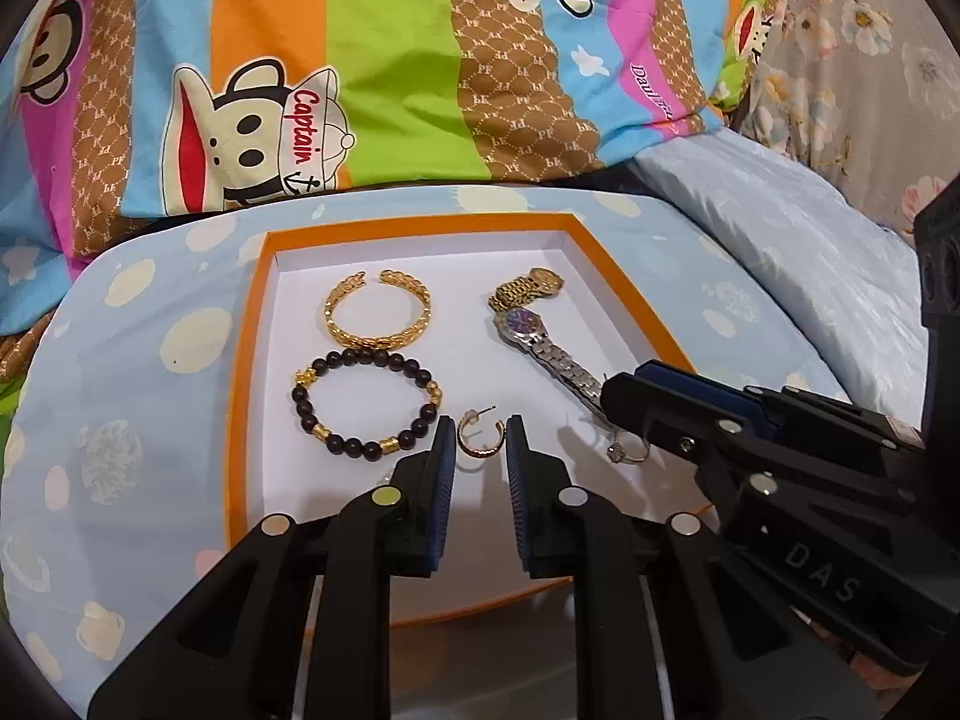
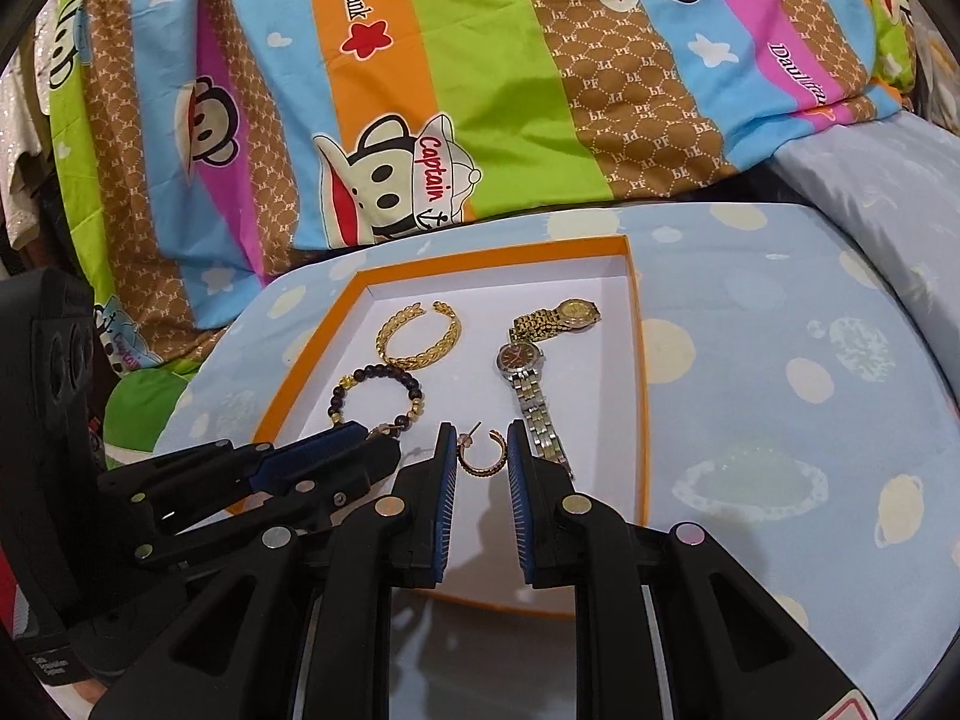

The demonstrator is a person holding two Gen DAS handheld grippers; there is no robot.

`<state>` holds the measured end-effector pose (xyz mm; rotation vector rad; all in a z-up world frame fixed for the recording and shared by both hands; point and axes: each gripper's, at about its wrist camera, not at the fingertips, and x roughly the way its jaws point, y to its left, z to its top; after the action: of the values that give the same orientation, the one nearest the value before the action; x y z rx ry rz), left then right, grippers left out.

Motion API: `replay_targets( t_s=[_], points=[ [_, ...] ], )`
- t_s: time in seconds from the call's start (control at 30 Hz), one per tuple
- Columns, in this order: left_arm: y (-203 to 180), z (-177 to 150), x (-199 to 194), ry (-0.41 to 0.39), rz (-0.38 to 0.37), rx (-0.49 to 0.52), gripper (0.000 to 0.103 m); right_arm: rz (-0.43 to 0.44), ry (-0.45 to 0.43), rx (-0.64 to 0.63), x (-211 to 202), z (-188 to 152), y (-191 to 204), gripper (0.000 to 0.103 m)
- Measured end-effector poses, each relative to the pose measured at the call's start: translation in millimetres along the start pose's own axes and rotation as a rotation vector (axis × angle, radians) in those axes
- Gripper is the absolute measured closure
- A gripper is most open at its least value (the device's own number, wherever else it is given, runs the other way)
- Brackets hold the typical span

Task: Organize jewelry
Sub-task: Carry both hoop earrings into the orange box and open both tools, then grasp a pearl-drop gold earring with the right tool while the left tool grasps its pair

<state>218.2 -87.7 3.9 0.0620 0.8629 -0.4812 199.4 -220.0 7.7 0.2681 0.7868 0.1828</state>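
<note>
Left gripper [image 1: 480, 450] stood narrowly parted at lower centre of its view, pads closed against a gold hoop earring [image 1: 478, 443]; right gripper [image 2: 480, 456] likewise, nipping a second hoop earring [image 2: 482, 457] at lower centre of its own view; both earrings hung over the near part of an orange-rimmed white box [image 1: 240, 360]. Inside the box: a gold bangle [image 1: 378, 312] upper left, touching a dark bead bracelet [image 1: 366, 405] below it; a gold watch [image 1: 528, 288] upper right, just above a silver watch [image 1: 540, 342]. The box rested on a pale blue spotted cloth [image 1: 150, 420]; striped cartoon bedding [image 1: 390, 60] filled the top of the frame.
</note>
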Motion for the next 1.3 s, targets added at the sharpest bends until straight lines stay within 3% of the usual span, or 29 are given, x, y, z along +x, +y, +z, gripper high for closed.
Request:
replay_targets(
  t_s=[0.07,0.2,0.33,0.57,0.73,1.1,1.27,1.3],
  points=[
    [6,1,-3,-0.01,0.006,-0.012,0.083,0.002,0.006,-0.004,5,3,3,0.087],
    [23,2,-18,-0.042,0.013,-0.049,0.065,0.027,0.029,-0.01,19,8,7,0.087],
    [36,4,-38,-0.088,0.018,-0.08,0.058,0.028,0.037,-0.02,28,9,12,0.085],
    [54,-6,-70,-0.131,0.04,-0.124,0.057,0.03,-0.042,-0.009,-9,9,13,0.085],
    [57,-28,-88,-0.127,0.035,-0.133,0.057,0.019,-0.07,-0.014,-50,-20,15,0.083],
    [48,-100,-93,-0.029,0.022,-0.155,0.056,0.009,0.017,-0.092,-81,-110,40,0.079],
    [38,-117,-94,-0.014,0.039,-0.14,0.056,0.023,0.056,-0.113,-72,-123,50,0.078],
    [35,-118,-95,-0.016,0.045,-0.136,0.056,0.015,0.056,-0.121,-70,-123,52,0.073]
  ],
)
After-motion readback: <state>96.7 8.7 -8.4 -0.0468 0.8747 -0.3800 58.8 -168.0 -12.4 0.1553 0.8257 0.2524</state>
